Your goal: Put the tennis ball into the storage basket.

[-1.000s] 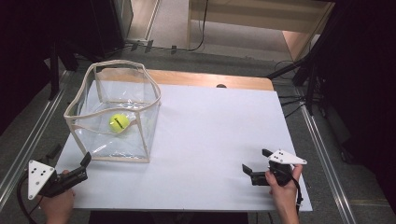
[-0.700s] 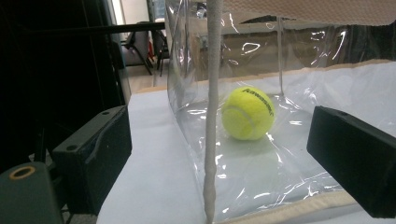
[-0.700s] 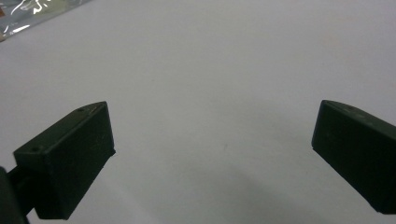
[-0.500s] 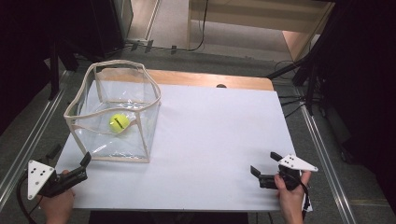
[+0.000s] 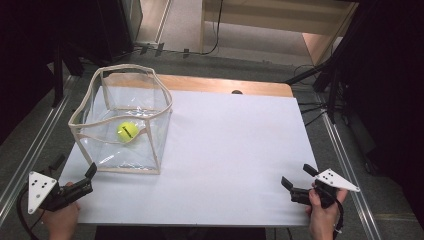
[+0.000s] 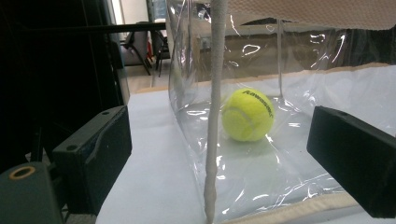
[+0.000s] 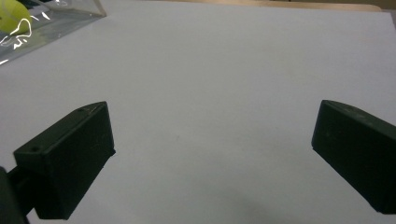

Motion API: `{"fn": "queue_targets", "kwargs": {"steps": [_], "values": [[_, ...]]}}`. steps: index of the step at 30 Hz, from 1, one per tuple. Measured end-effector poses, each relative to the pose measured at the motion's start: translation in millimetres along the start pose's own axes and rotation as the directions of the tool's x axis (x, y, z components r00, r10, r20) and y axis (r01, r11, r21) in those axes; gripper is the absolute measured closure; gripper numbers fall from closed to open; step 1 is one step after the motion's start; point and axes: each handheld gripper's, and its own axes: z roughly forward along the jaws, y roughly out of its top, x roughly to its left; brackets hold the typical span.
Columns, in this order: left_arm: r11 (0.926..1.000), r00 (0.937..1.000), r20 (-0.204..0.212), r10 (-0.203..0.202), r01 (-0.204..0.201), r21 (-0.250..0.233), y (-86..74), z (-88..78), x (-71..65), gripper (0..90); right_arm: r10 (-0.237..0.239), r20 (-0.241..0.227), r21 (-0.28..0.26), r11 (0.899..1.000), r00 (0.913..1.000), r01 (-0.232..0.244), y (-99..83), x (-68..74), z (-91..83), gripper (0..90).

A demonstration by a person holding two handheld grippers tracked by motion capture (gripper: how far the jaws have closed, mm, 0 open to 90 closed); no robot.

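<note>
A: Item one?

B: Tennis ball [image 5: 127, 132], yellow-green, count one. It lies on the floor of the clear bag [image 5: 85, 107], toward the near half. Round, so no long axis; in the left gripper view its black lettering [image 6: 258, 101] faces the camera and runs slightly downhill to the right.

A: The container?

B: Clear bag, count one, cream-trimmed, standing open-topped at the table's [image 5: 240, 150] far-left area. Its near corner seam [image 6: 214, 116] stands roughly upright between the left jaws in that gripper's view.

A: Tools?

B: Two. Left gripper [image 5: 75, 175], held at the near-left table edge, just beside the bag's near-left corner, aimed toward it; jaws spread apart, holding nothing. Right gripper [image 5: 298, 180], held at the near-right edge, well apart from the bag, aimed across bare white surface; jaws likewise spread, empty.

A: Hands?

B: Two, one per gripper.
</note>
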Motion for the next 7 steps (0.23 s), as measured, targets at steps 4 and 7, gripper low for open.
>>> {"fn": "queue_targets", "kwargs": {"steps": [4,7], "values": [[1.0,1.0,-0.001,0.0,0.0,-0.001,0.0,0.0,0.2,6.9,0.007,0.007,-0.007,1.0,0.9999,-0.007,-1.0,-1.6,-2.0,0.0],[1.0,1.0,-0.001,0.001,-0.001,0.001,0.1,0.0,0.2,6.9,0.008,0.001,-0.008,1.0,1.0,-0.008,-1.2,-2.2,-1.6,0.0]]}}
